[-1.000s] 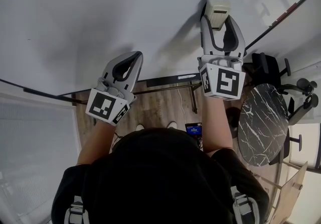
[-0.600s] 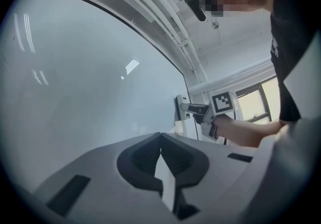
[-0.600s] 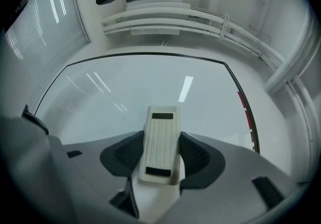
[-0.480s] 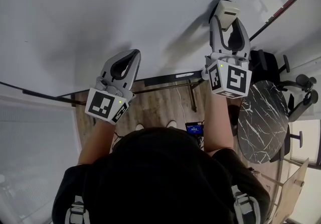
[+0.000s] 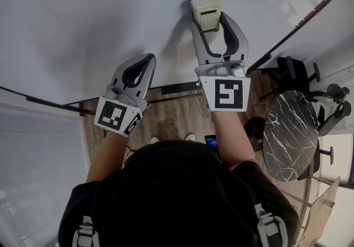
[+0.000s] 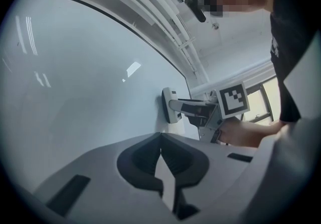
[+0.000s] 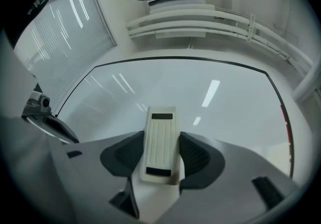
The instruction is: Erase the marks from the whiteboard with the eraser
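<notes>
The whiteboard [image 5: 110,8] fills the upper head view and looks almost bare; only a tiny dark speck [image 5: 31,41] shows at its far left. My right gripper [image 5: 209,19] is shut on a cream eraser [image 5: 206,10], whose felt side is flat against the board. In the right gripper view the eraser [image 7: 160,142] stands upright between the dark pads [image 7: 198,155]. My left gripper [image 5: 145,62] is shut on nothing, close to the board's lower edge and left of the eraser. The left gripper view shows the eraser [image 6: 167,105] on the whiteboard [image 6: 75,77].
A dark tray [image 5: 182,88] runs under the board's lower edge. To the right stand a round black marble table [image 5: 290,135] and office chairs [image 5: 332,102]. A small lit screen [image 5: 213,142] lies on the wooden floor. Window blinds [image 7: 75,22] are left of the board.
My right gripper has slid the eraser across the board, first a little right, then clearly left and slightly up. The left gripper has barely moved.
</notes>
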The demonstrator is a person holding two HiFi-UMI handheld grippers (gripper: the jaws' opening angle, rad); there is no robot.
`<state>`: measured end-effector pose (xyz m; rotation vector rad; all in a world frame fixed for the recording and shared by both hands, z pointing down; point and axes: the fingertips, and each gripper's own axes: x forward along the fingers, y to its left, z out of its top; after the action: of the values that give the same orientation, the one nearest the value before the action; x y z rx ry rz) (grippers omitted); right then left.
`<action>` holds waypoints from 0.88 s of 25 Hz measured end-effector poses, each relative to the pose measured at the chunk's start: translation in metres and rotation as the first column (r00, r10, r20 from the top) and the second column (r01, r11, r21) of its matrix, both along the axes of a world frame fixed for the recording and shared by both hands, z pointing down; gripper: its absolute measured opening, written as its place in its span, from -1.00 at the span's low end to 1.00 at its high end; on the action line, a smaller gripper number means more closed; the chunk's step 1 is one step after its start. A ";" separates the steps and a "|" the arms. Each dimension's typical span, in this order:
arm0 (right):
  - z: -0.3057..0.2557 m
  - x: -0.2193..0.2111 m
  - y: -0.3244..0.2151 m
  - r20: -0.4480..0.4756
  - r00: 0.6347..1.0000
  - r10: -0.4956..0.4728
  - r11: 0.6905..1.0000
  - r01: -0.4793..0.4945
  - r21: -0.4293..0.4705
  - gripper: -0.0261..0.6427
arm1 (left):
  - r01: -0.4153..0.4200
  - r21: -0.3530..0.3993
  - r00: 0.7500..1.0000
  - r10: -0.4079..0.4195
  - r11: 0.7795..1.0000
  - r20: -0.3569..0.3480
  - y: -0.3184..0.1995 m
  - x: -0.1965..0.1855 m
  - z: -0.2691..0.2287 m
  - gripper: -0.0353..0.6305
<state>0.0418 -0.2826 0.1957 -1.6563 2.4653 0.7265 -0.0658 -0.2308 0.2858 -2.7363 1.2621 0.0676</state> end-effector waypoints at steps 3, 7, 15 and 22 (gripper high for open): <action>0.002 -0.013 -0.004 -0.007 1.000 -0.007 1.000 0.007 -0.012 -0.25 | 0.010 0.000 1.000 -0.010 1.000 -0.004 0.000 -0.005 -0.001 -0.88; 0.003 -0.008 -0.009 0.018 1.000 -0.004 0.999 0.005 -0.044 -0.25 | 0.016 -0.001 1.000 -0.016 1.000 -0.005 0.000 -0.009 -0.001 -0.88; 0.003 0.026 -0.019 0.083 0.996 0.014 0.999 -0.010 -0.052 -0.25 | 0.010 -0.004 1.000 -0.010 1.000 0.001 -0.004 -0.003 0.001 -0.88; 0.007 0.087 -0.030 0.174 0.980 0.095 0.993 -0.080 -0.089 -0.25 | -0.004 -0.011 1.000 0.004 1.000 0.006 -0.005 0.006 0.004 -0.88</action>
<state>0.1285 -0.3131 0.2024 -1.7822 2.3400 0.4684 -0.0603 -0.2362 0.2897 -2.7463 1.2599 0.0520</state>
